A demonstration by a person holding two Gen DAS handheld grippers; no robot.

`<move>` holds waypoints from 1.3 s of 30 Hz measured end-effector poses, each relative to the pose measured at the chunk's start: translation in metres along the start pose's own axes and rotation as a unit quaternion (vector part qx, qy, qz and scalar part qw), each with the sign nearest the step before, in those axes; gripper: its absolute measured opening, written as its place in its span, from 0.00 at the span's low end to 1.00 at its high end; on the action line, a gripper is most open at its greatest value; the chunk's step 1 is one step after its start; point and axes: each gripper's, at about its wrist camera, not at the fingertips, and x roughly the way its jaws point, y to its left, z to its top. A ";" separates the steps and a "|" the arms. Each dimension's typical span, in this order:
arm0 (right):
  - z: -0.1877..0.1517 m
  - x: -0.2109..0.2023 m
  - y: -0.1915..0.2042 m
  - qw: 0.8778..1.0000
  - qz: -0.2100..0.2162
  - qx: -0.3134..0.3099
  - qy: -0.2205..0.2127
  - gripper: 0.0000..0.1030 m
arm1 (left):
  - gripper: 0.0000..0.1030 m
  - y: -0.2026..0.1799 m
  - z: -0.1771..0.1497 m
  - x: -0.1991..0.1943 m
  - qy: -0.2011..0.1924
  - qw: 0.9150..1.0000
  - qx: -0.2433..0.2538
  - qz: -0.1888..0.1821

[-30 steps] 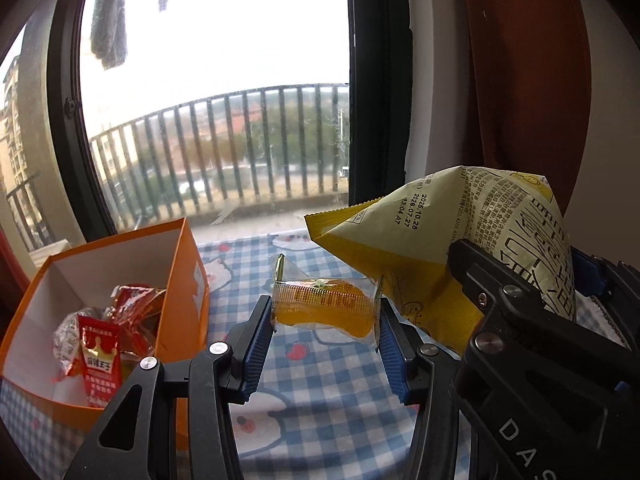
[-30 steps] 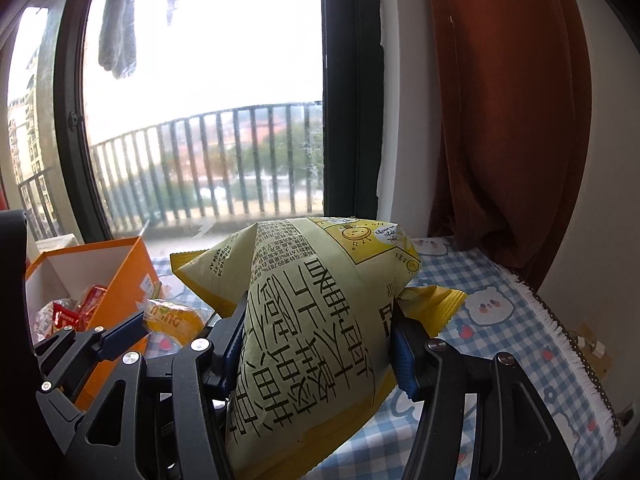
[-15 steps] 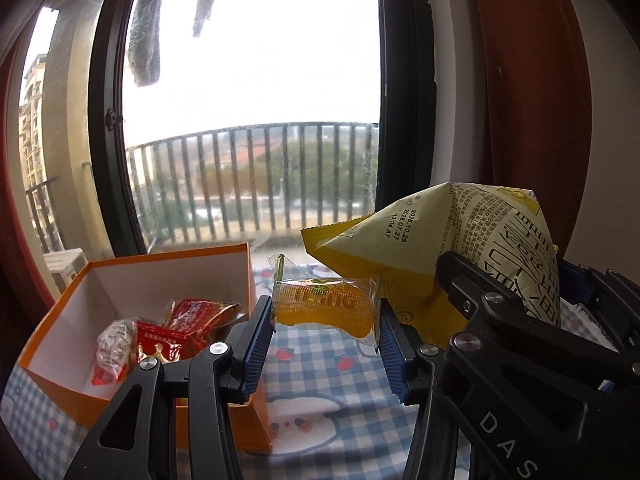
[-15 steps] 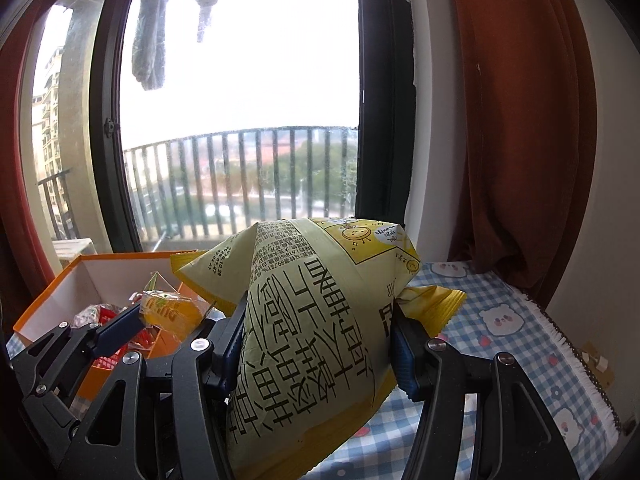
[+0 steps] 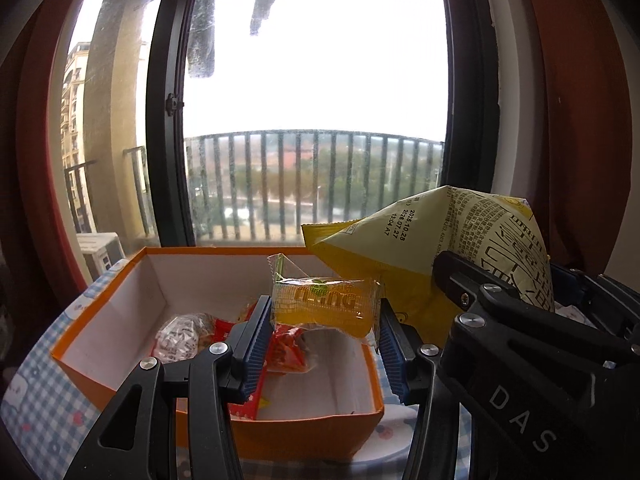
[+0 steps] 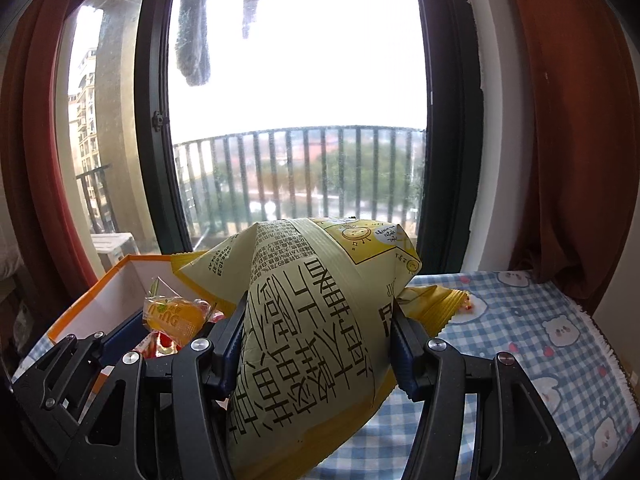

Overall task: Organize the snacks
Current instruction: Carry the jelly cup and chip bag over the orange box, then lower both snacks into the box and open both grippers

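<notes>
Orange box [image 5: 120,344], at left on the checked tablecloth [image 6: 520,320], open at the top and already holding 3 or so small red and clear packets [image 5: 188,334]. The left gripper [image 5: 324,332] is clamped on a small orange jelly pack [image 5: 324,306], its blue pads pressing the 2 short ends, so that the pack hangs above the box interior, clear of the packets below. Risk 1: the pack is held only by its crinkled film ends; a slack wrapper could slip through the pads and drop askew onto the packets or against the box wall. The right gripper [image 6: 316,340], just beside the left one, is closed at middling width on a large yellow chip bag [image 6: 312,320], the pads dimpling both sides of the puffed bag; the bag is in the air over the tablecloth, its near corner over the right-hand rim of the box. Risk 2: the bag looks nearly as broad as the box, so lowering it could crush the jelly pack, catch the rim, or tip the light box; too hard a squeeze might burst it. Both grippers point forward and moderately downward toward the window [image 5: 312,80], side by side and close enough that the 2 frames could collide.
</notes>
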 end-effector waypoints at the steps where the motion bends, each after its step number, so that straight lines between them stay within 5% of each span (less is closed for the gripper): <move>1: 0.001 0.003 0.004 1.000 0.004 -0.003 0.001 0.60 | 0.49 0.005 0.000 0.001 0.001 1.000 -0.004 0.004; 17: 0.015 0.049 0.066 0.998 0.062 -0.019 0.017 0.60 | 0.50 0.067 0.011 0.029 0.008 0.998 -0.021 0.064; 23: 0.016 0.070 0.086 0.996 0.073 -0.035 0.031 0.60 | 0.50 0.092 0.003 0.044 0.024 0.996 -0.055 0.065; 31: 0.014 0.093 0.117 0.991 0.116 -0.038 0.049 0.60 | 0.51 0.122 -0.002 0.060 0.054 0.987 -0.104 0.112; 39: 0.010 0.112 0.127 0.990 0.122 -0.033 0.066 0.63 | 0.67 0.134 -0.007 0.069 0.090 0.982 -0.130 0.104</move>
